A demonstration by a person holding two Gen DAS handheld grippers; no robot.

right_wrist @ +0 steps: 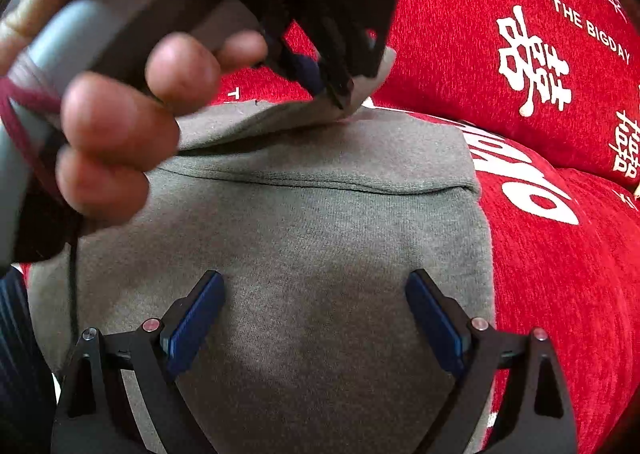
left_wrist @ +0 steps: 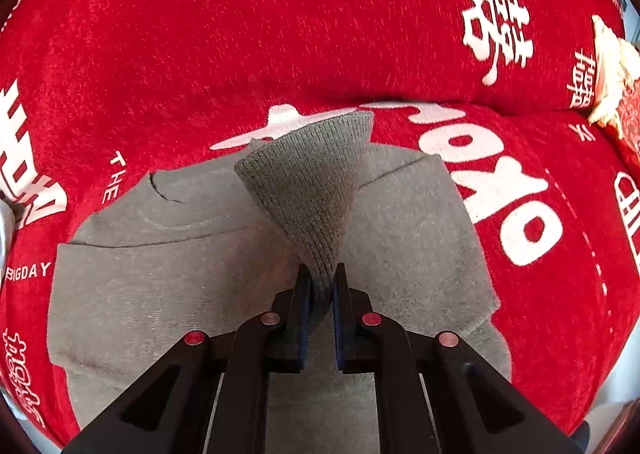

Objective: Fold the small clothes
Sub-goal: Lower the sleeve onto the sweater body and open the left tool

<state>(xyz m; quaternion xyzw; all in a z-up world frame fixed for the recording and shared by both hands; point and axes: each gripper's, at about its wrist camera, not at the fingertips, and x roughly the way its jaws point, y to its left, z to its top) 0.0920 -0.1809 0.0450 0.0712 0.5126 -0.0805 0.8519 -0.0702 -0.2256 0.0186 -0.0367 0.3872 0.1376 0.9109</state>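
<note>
Item: grey garment (right_wrist: 320, 238), one piece, knit, lying flat on a red printed sofa cover (left_wrist: 200, 33), partly folded; one fold line runs across it ahead of the right claw.

Left claw (left_wrist: 322, 278): narrow, pinching a ribbed cuff or hem (left_wrist: 308, 181) that rises in a cone from the fingertips up and away; the rest of the garment spreads below and to both sides of it. In the right wrist view this claw, held in a hand (right_wrist: 120, 125), hangs above the far edge, lifting a flap.

Right claw (right_wrist: 316, 318): wide, holding nothing, poised above the near body of the garment, which lies directly ahead and beneath.

Key relation: the held flap stands beyond the fold line, long axis crosswise; laying it toward the right claw looks like the coming move. The left claw is nearer.

Count: garments one; claws two; hands visible one; a pale object (left_wrist: 612, 73) far right, unidentified.
</note>
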